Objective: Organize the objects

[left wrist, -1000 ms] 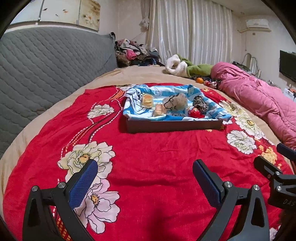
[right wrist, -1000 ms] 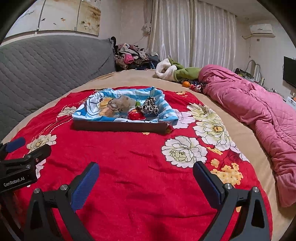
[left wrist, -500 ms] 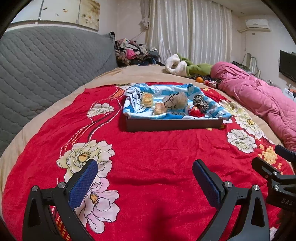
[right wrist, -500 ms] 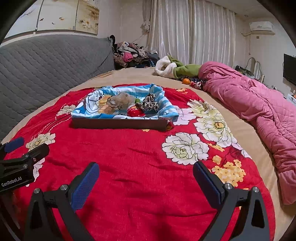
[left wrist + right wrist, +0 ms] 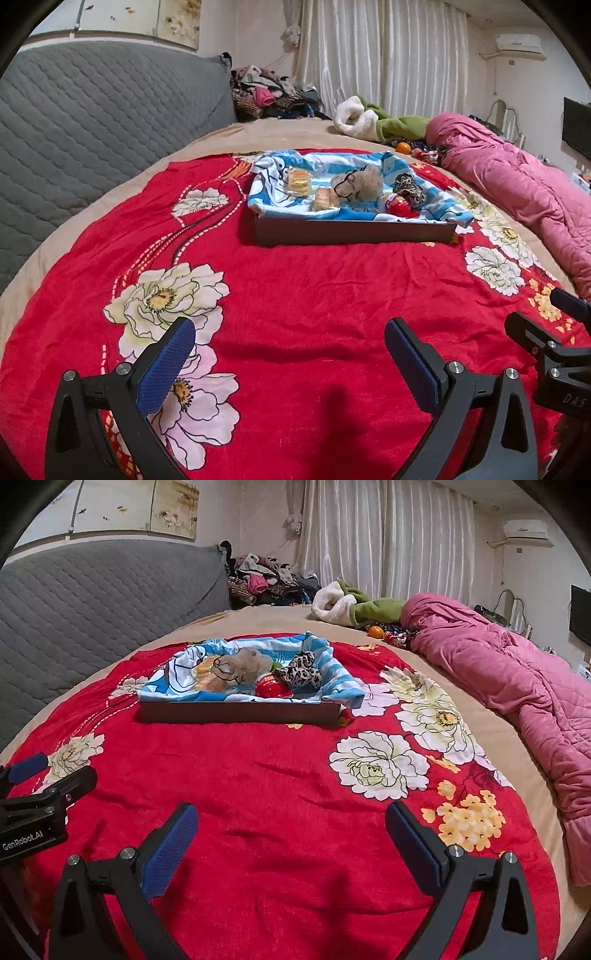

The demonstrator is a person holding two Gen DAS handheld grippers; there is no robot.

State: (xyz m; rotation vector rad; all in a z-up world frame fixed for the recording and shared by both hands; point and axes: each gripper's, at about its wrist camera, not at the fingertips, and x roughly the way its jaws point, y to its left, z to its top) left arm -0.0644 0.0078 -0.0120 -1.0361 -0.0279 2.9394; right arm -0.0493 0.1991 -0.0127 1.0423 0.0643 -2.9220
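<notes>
Red floral blanket (image 5: 314,288): covers the bed, fills both views. Pink quilt (image 5: 517,679): bunched at 2 o'clock. Dark tray (image 5: 351,230): at 12 o'clock on the blanket, lined with blue-white cloth (image 5: 280,192). Contents: beige plush (image 5: 364,181), centre; leopard-print item (image 5: 301,672) at its 3 o'clock; red round object (image 5: 271,690), front; two wrapped snacks (image 5: 299,181), possibly cakes, at 9 o'clock. Left gripper (image 5: 290,363): spread wide, empty, above blanket. Right gripper (image 5: 291,843): likewise wide, empty.
</notes>
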